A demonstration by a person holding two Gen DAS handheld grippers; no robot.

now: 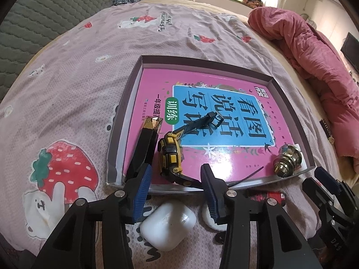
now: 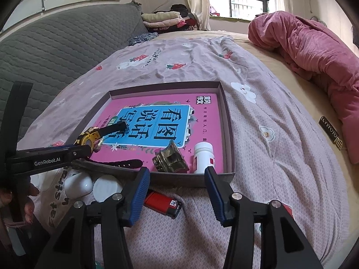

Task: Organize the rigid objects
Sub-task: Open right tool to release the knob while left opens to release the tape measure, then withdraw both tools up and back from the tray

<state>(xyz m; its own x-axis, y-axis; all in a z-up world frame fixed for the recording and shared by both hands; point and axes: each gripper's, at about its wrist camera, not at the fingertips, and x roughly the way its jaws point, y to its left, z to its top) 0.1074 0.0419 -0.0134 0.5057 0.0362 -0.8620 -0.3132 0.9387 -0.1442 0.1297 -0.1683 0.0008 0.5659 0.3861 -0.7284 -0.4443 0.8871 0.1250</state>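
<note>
Both grippers hover level and spread wide at the tray's (image 2: 228, 121) near edge, left gripper (image 1: 174, 186) over the watch (image 1: 171, 157), right gripper (image 2: 177, 192) above the lighter (image 2: 162, 202).

Bed (image 2: 280, 157): tray (image 2: 228, 121), lighter (image 2: 162, 202), earbud case (image 1: 168, 225)

A strawberry-printed bedsheet (image 2: 258, 134) is spread over the bed. A pink quilt (image 2: 314, 51) is bunched at far right, a grey quilted headboard (image 2: 56, 51) at left, and folded clothes (image 2: 166, 20) far behind.
</note>
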